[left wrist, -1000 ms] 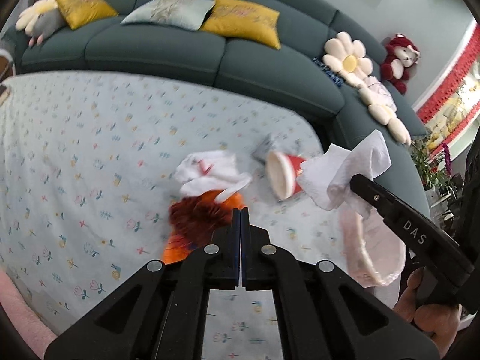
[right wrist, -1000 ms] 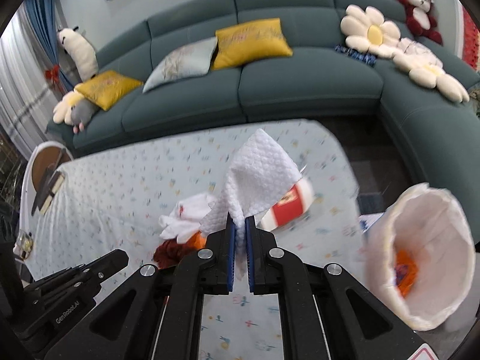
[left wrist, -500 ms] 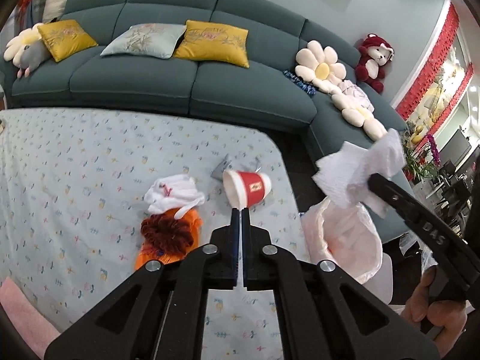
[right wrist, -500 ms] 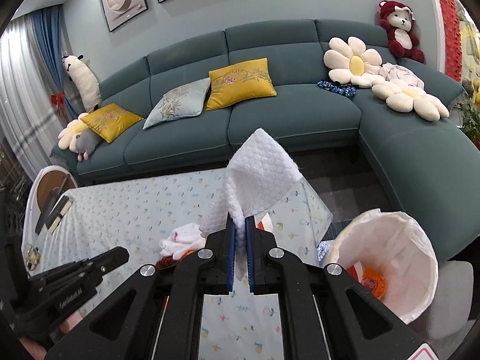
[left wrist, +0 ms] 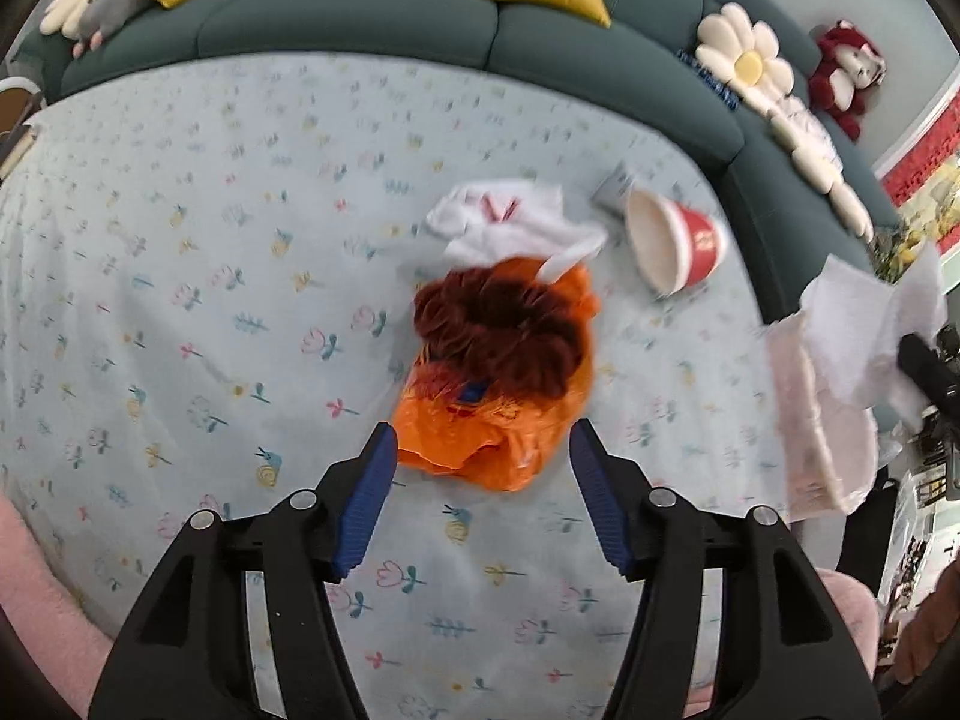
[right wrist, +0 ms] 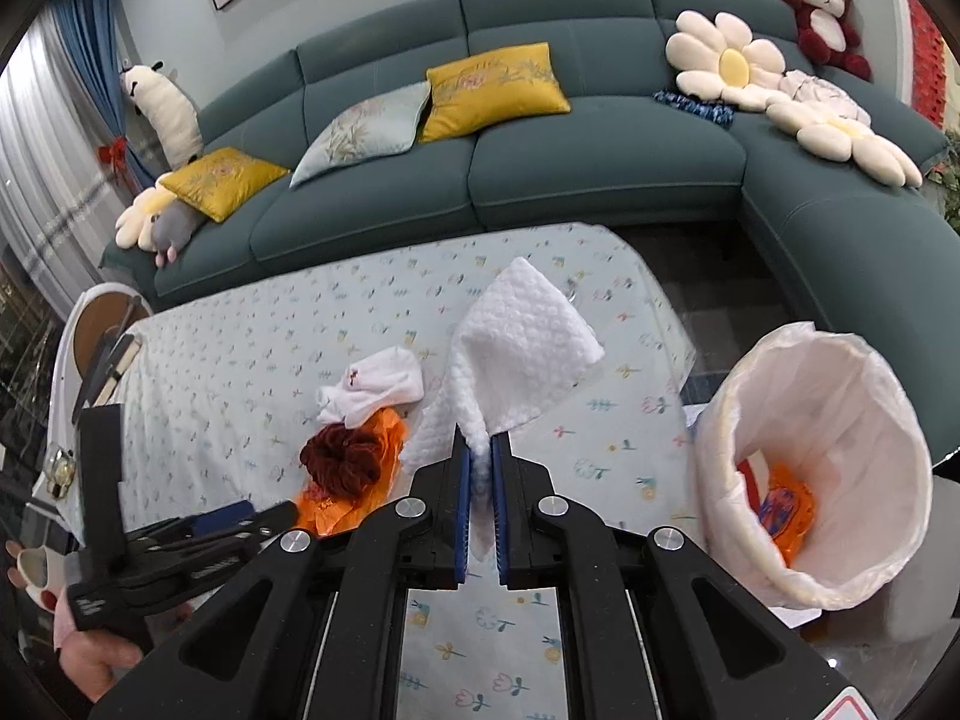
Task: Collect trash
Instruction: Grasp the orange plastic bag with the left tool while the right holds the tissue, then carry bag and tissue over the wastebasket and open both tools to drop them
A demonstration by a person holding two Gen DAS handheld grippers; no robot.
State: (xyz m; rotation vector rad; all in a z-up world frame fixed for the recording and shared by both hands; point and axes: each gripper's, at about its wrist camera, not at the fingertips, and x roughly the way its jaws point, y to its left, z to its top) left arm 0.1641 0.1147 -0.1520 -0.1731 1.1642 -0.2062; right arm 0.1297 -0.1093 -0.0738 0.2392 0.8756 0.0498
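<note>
A teal sofa (right wrist: 540, 180) curves round the far side of the worktop (left wrist: 210, 252), which wears a pale cloth with a small flower print. Off the worktop's right edge stands a white-lined bin (right wrist: 822, 468) with orange and red scraps inside. Toward the right end of the worktop lies an orange wrapper (left wrist: 498, 420) with a dark red fuzzy clump (left wrist: 504, 330) on it, a crumpled white cloth (left wrist: 510, 222) touching its far side, and a red paper cup (left wrist: 678, 246) on its side nearer the right edge.

The left gripper (left wrist: 483, 462) has just been opening; its fingers stand apart on either side of the wrapper's near end, pressing nothing. The right gripper (right wrist: 480, 468) is clamped on a white quilted paper towel (right wrist: 522, 348), held above the worktop.
</note>
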